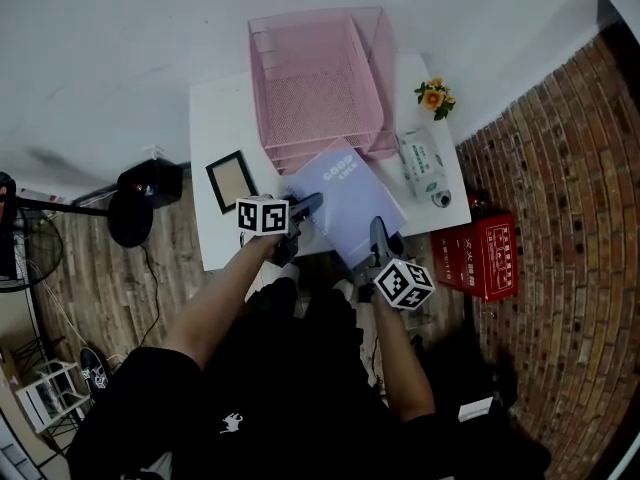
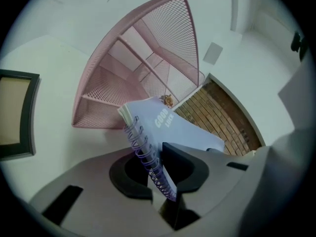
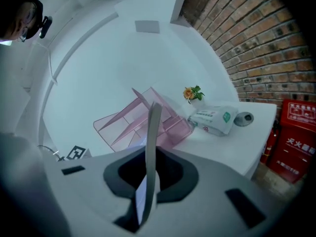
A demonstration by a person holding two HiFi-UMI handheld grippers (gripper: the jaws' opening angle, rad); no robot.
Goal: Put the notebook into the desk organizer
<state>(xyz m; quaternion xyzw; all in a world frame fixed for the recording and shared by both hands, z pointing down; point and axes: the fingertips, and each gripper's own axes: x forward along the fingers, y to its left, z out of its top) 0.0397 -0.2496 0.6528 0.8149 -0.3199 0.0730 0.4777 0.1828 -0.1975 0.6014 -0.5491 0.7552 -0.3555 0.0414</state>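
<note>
The lavender spiral notebook (image 1: 345, 193) is held above the near half of the white table (image 1: 215, 128), its far edge just in front of the pink mesh desk organizer (image 1: 310, 83). My left gripper (image 1: 303, 208) is shut on its spiral-bound side; in the left gripper view the wire coil (image 2: 148, 154) runs between the jaws and the organizer (image 2: 143, 73) lies beyond. My right gripper (image 1: 380, 236) is shut on the notebook's near right corner. In the right gripper view the notebook (image 3: 152, 142) shows edge-on between the jaws, with the organizer (image 3: 140, 122) behind it.
A dark picture frame (image 1: 232, 180) lies left of the notebook. At the table's right side are a tissue packet (image 1: 420, 163), a small round object (image 1: 441, 198) and a little orange flower (image 1: 435, 96). A red box (image 1: 487, 255) stands on the floor by the brick wall.
</note>
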